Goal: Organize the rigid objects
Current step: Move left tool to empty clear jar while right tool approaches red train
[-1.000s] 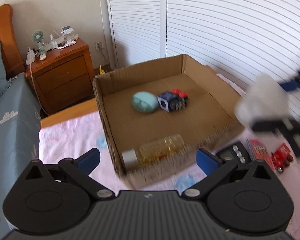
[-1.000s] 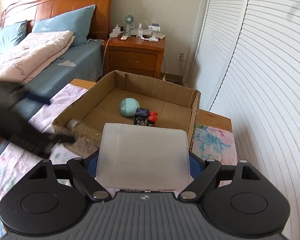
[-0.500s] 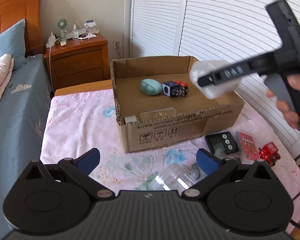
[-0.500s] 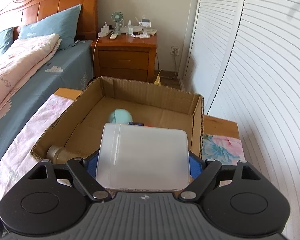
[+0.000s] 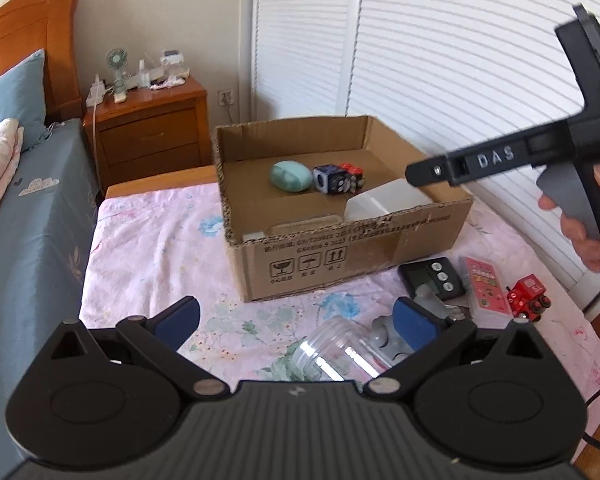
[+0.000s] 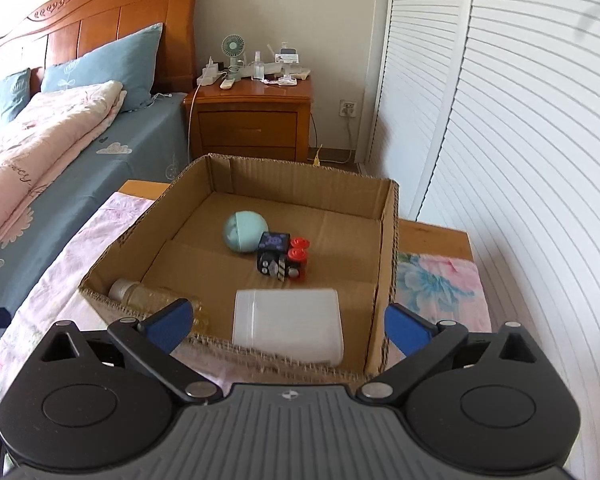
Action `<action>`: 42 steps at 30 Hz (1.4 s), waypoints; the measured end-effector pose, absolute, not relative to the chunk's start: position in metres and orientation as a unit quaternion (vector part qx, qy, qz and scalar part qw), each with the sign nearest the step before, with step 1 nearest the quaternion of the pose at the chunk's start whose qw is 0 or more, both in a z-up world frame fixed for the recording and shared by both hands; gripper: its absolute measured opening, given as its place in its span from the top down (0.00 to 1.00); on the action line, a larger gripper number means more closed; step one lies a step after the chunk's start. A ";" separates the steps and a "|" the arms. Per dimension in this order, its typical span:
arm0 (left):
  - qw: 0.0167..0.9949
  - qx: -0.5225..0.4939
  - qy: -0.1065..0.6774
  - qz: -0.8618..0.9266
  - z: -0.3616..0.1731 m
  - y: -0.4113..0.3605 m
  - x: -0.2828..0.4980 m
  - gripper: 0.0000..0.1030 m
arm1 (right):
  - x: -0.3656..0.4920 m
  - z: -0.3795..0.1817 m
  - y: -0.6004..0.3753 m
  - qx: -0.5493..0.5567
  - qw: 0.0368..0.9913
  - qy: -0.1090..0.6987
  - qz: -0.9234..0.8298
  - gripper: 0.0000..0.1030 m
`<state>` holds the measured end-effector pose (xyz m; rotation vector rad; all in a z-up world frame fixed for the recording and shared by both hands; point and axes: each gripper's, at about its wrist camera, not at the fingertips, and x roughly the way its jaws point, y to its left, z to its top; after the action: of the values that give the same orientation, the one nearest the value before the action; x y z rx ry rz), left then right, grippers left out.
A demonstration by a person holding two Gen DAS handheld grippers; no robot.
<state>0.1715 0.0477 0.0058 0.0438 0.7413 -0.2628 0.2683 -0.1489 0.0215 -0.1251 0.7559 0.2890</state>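
We hold two grippers over a table covered in a pink floral cloth (image 5: 148,248). Our right gripper (image 6: 288,322) has its blue-tipped tongs spread wide with nothing between them, and it hangs just above the near wall of an open cardboard box (image 6: 386,240). A white plastic container (image 6: 288,326) lies on its side on the box floor, in the near right corner against that wall. To its left in the box lies a clear bottle (image 6: 156,300) of yellowish liquid, also along the near wall. Farther in, near the middle, sit a pale green oval case (image 6: 244,232) and, just right of it, a dark cube toy (image 6: 274,254) touching a red-capped piece.

Our left gripper (image 5: 296,320) also has its tongs spread and holds nothing. It hovers over the cloth on the near side of the box. Just under it lies a clear plastic jar (image 5: 332,350) on its side. Right of the jar rest a black digital timer (image 5: 434,280), a pink card box (image 5: 486,284) and a small red toy train (image 5: 526,294).
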 end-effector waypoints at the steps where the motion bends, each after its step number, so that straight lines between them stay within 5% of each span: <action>1: 0.924 0.022 0.357 -0.131 0.006 0.047 0.170 0.01 | 0.264 0.021 -0.152 -0.058 0.918 0.367 0.140 0.00; 24: 0.890 0.093 0.396 -0.207 -0.022 0.033 0.137 0.01 | 0.143 -0.068 -0.212 -0.051 0.905 0.423 -0.002 0.00; 42: 0.854 0.148 0.451 -0.213 -0.073 0.027 0.140 0.01 | 0.138 -0.090 -0.241 -0.013 0.898 0.440 -0.004 0.00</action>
<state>0.1402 0.0273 -0.0731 0.3119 0.9493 -0.4487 0.1381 -0.2407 -0.0899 -0.0262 0.9106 -0.0073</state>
